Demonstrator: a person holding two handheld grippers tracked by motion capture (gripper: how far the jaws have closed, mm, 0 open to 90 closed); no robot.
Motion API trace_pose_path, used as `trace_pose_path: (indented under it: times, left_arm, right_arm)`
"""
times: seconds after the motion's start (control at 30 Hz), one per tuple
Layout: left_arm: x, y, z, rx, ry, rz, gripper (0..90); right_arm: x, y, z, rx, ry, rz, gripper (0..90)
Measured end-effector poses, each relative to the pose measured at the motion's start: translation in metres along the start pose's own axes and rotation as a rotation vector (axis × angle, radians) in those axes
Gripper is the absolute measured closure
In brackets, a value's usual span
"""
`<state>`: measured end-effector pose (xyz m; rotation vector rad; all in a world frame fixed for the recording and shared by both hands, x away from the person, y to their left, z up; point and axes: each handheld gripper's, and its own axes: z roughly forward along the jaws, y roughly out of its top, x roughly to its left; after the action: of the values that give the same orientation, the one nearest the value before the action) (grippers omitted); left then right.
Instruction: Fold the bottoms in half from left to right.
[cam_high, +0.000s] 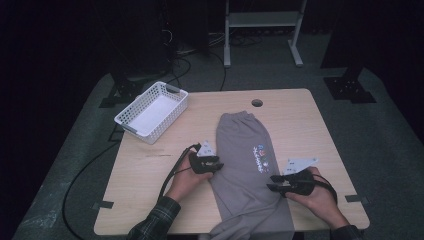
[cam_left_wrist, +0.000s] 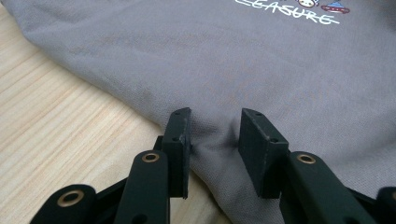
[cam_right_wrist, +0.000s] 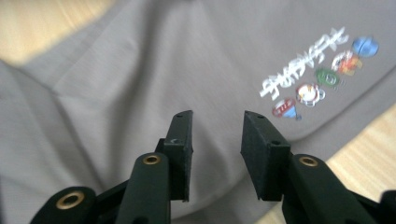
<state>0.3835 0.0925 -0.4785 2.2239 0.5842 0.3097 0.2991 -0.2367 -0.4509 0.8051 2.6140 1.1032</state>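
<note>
2 hand-held grippers work at a grey garment (cam_high: 245, 165) that lies lengthwise on the light wooden worktop (cam_high: 150, 170), its elastic waistband toward the far edge and its near end hanging over the person's side. It looks like a pair of sweatpants, with a small white script and coloured icons printed near its right edge (cam_high: 261, 159).

At the garment's left edge sits the left gripper (cam_high: 216, 166). Its fingers (cam_left_wrist: 180, 140) stand partly apart, astride the cloth edge where a small pucker rises between them; the pads do not appear to press on the fabric.

By the garment's right edge, near the print, is the right gripper (cam_high: 272, 183), with its fingers (cam_right_wrist: 180, 144) partly apart above the cloth and nothing pinched between them. That picture is slightly blurred.

1 white slotted basket (cam_high: 131, 107) stands at the worktop's far left corner, well apart from the garment. A round cable hole (cam_high: 257, 103) lies just beyond the waistband.
</note>
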Motion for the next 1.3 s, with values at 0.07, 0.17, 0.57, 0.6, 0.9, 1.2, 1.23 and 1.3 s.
trace_pose_path:
  times: [0.07, 0.17, 0.57, 0.6, 0.9, 1.2, 1.23, 1.3]
  left_arm:
    - [0.0, 0.0, 0.0, -0.002, 0.0, 0.0, 63.5]
    - [0.0, -0.001, 0.0, -0.012, -0.003, -0.004, 63.0]
    - [-0.049, 0.007, -0.028, -0.018, -0.139, -0.002, 54.1]
    - [-0.054, 0.005, -0.029, -0.013, -0.144, 0.003, 53.8]
    - [-0.073, -0.016, -0.032, 0.066, -0.137, 0.034, 47.8]
    - [-0.077, -0.014, -0.031, 0.09, -0.077, 0.06, 52.4]
    - [-0.077, -0.014, -0.031, 0.093, -0.072, 0.058, 54.7]
    - [-0.075, -0.013, -0.032, 0.099, -0.063, 0.051, 62.7]
  right_arm:
    - [-0.005, -0.003, 0.009, 0.05, -0.04, -0.008, 61.8]
    - [-0.011, -0.01, 0.014, 0.085, -0.041, 0.011, 62.1]
    - [-0.014, -0.013, 0.012, 0.078, -0.028, 0.022, 61.3]
    - [-0.014, -0.013, 0.012, 0.077, -0.027, 0.023, 61.3]
    - [-0.014, -0.014, 0.012, 0.077, -0.029, 0.013, 56.9]
    - [-0.016, -0.017, 0.01, 0.078, -0.036, 0.02, 50.9]
    - [-0.015, -0.016, 0.01, 0.081, -0.037, 0.021, 51.8]
    - [-0.015, -0.016, 0.01, 0.081, -0.036, 0.028, 59.8]
